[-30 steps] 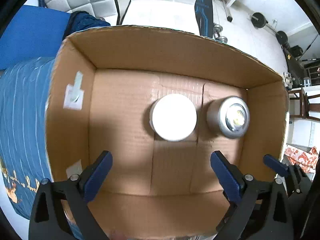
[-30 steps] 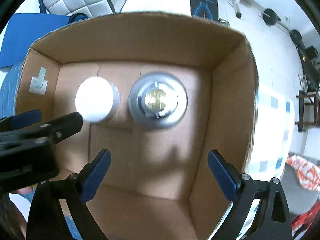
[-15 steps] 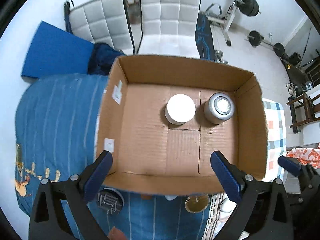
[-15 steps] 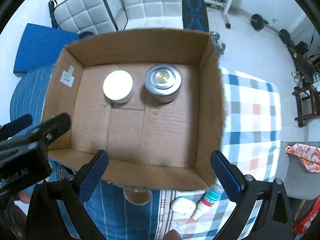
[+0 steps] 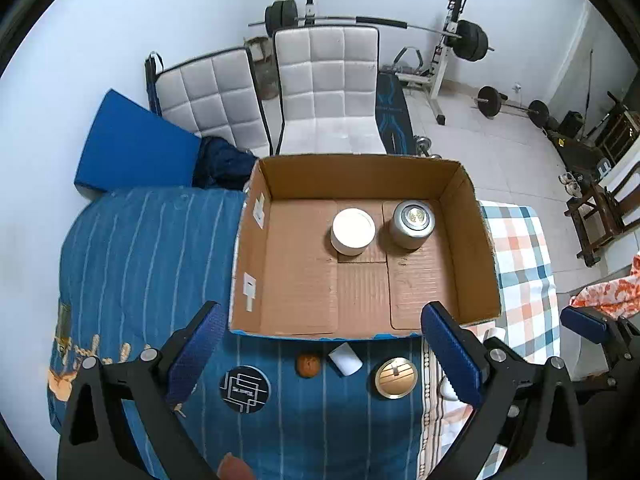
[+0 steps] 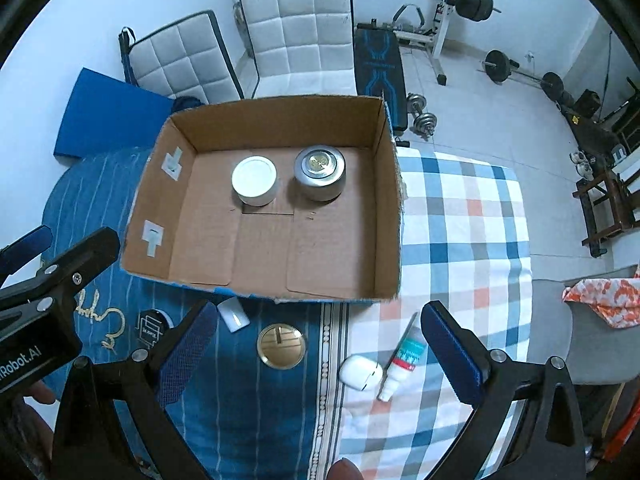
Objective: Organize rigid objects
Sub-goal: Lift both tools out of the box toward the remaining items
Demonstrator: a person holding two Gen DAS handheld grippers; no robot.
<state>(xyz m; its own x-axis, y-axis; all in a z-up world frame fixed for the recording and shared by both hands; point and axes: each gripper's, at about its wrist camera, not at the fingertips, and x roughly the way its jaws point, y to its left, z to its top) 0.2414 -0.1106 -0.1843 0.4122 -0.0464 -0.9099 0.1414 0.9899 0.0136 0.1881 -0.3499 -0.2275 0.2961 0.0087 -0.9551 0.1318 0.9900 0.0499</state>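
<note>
In the left wrist view, the left gripper (image 5: 324, 356) stood released with nothing between its blue pads, hanging above the near edge of the cardboard box (image 5: 472, 240); a second earlier the same camera had been down inside the box, so the hand had pulled up and back. Inside, toward the far wall, the white-lidded jar (image 5: 353, 231) stood upright just left of the silver tin (image 5: 413, 224), the two apart by a narrow gap. On the blue striped cloth (image 5: 140, 260) near the box lay a black round disc (image 5: 245, 389), a small brown object (image 5: 308, 365), a white case (image 5: 345, 358) and a gold-lidded tin (image 5: 396, 377). In the right wrist view, the right gripper (image 6: 316, 354) was likewise spread wide and empty, its jaws having just finished opening, and it too had drawn clear of the box. Below it lay the earbud case (image 6: 361, 372) and a small bottle (image 6: 402, 362) on the checked cloth (image 6: 460, 240). Two items looked stowed, both claws free, so the next pick from the near row could probably begin.
</note>
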